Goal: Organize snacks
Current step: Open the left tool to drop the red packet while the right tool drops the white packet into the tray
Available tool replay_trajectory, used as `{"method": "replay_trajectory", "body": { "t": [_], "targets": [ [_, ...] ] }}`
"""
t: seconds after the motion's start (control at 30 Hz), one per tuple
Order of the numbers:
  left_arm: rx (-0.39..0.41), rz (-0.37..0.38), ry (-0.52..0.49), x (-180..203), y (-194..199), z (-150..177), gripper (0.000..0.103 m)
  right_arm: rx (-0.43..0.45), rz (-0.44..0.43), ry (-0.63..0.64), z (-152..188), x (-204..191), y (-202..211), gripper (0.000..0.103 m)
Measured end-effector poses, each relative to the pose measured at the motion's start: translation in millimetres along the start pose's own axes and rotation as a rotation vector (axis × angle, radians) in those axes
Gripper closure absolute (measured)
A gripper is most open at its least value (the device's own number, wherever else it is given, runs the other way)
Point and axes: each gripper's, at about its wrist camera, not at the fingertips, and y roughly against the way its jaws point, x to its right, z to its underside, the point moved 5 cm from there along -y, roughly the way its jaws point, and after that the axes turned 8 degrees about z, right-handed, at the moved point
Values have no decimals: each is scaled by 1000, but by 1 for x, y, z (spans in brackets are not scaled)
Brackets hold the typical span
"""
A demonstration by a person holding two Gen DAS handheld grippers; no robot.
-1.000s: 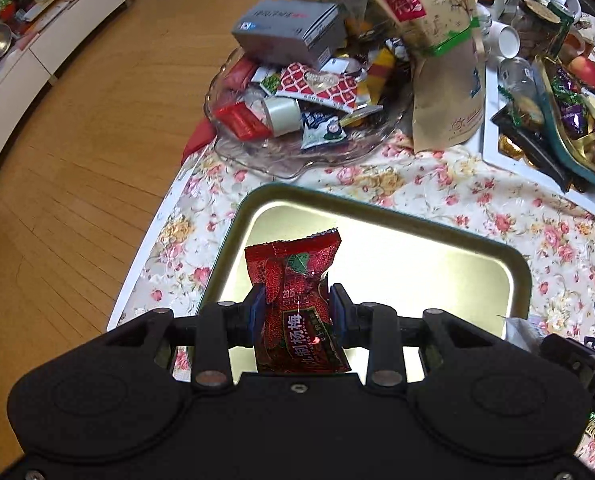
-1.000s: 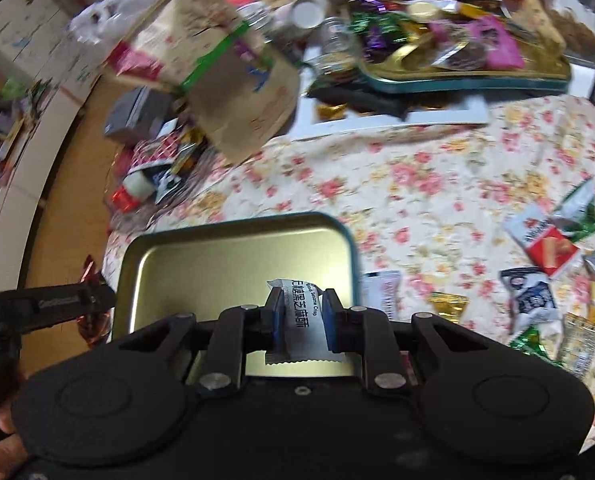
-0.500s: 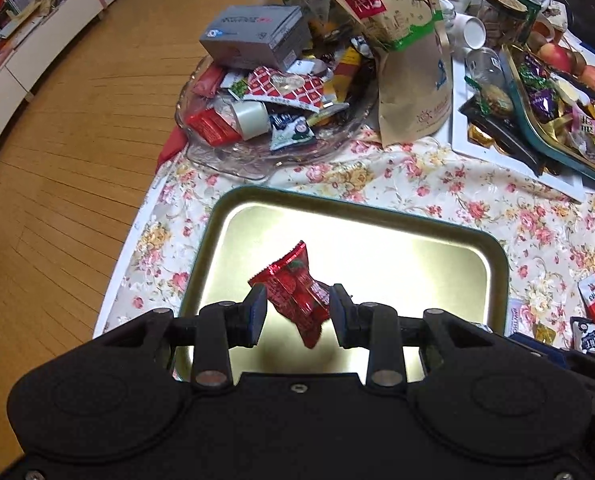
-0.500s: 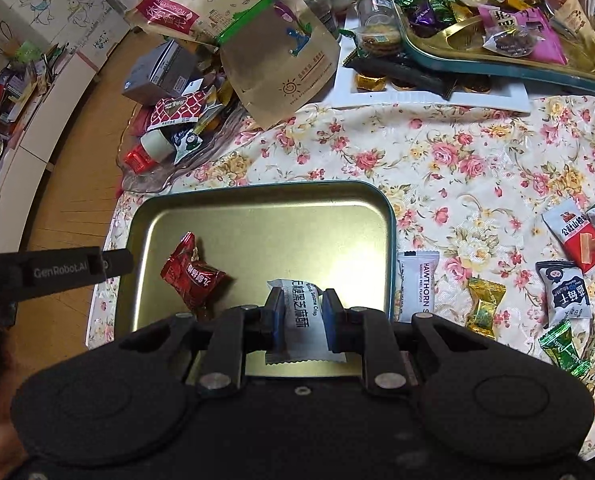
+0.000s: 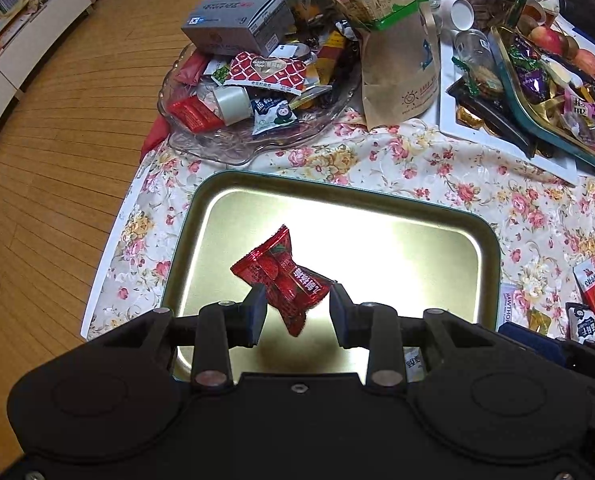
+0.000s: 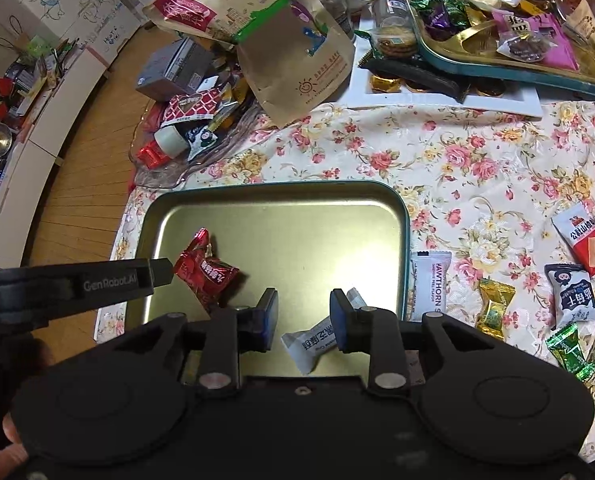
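A gold tray with a teal rim (image 5: 337, 182) lies on the floral cloth below both grippers. My left gripper (image 5: 297, 312) is open above it. A red candy packet (image 5: 285, 280) lies loose on the tray between and under its fingers. In the right wrist view the same red packet (image 6: 205, 276) lies at the tray's (image 6: 277, 232) left, next to one finger of the left gripper (image 6: 117, 284). The jaws of my right gripper (image 6: 303, 316) are opening. A white packet (image 6: 317, 340) lies tilted between them, near the right pad, no longer pinched.
A glass dish (image 5: 233, 148) piled with snacks, a grey box (image 5: 237, 20) and a brown paper bag (image 5: 397, 60) stand behind the tray. A teal tray of sweets (image 6: 537, 76) is at the back right. Loose packets (image 6: 569, 292) lie right of the tray. The table edge and wooden floor are at left.
The left gripper opened and the red packet dropped onto the tray. The right jaws parted and the white packet slipped down and tilted.
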Motion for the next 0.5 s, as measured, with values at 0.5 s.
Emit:
{"method": "replay_trajectory", "body": {
  "t": [0.5],
  "targets": [
    [-44,27,-3,6,-4,4,60,-66,78,17,6,7,-13,69]
  ]
}}
